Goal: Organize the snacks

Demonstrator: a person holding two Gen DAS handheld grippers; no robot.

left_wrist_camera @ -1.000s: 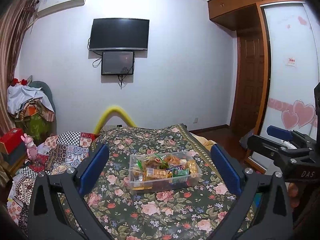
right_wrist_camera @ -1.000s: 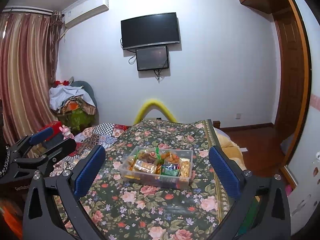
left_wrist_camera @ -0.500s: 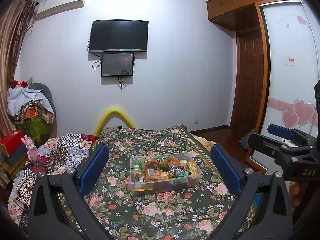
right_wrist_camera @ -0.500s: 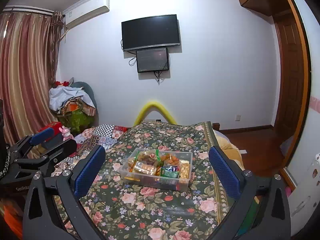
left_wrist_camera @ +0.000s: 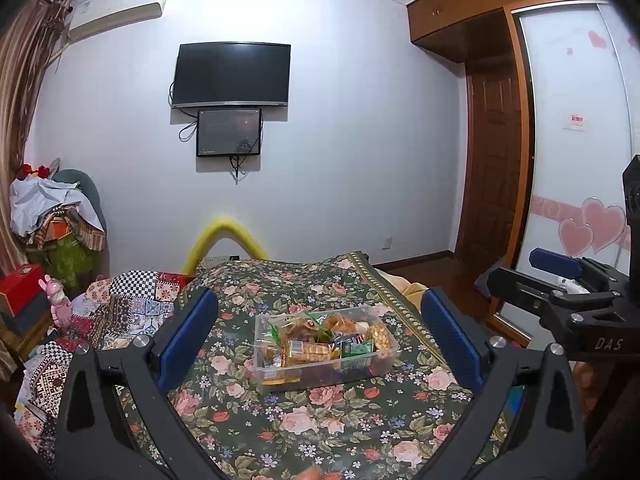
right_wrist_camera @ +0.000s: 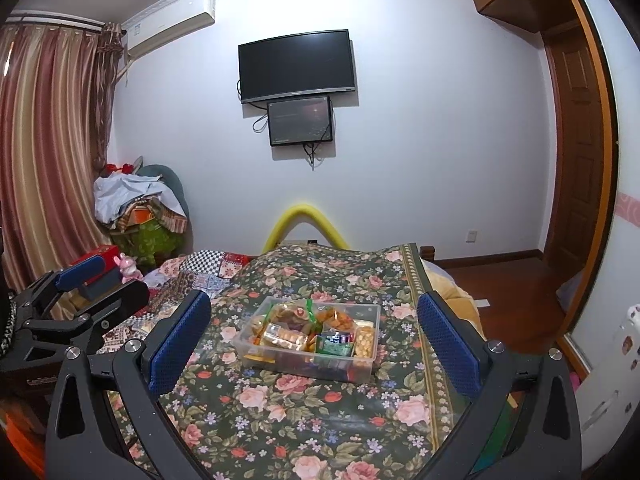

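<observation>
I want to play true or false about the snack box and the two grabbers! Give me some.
1. The clear plastic snack box sits on the floral bedspread. True.
2. The box is empty. False: it holds packaged snacks.
3. The left gripper is open. True.
4. The right gripper is squeezing a snack. False: it is open and holds nothing.
5. The black wall television shows a cartoon. False: its screen is dark.

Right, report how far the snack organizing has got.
Done: nothing that shows. The snacks sit jumbled in the clear plastic bin on the floral bedspread. In hand: nothing; the left gripper and right gripper are both open and empty, short of the bin. Left: all the sorting.
</observation>
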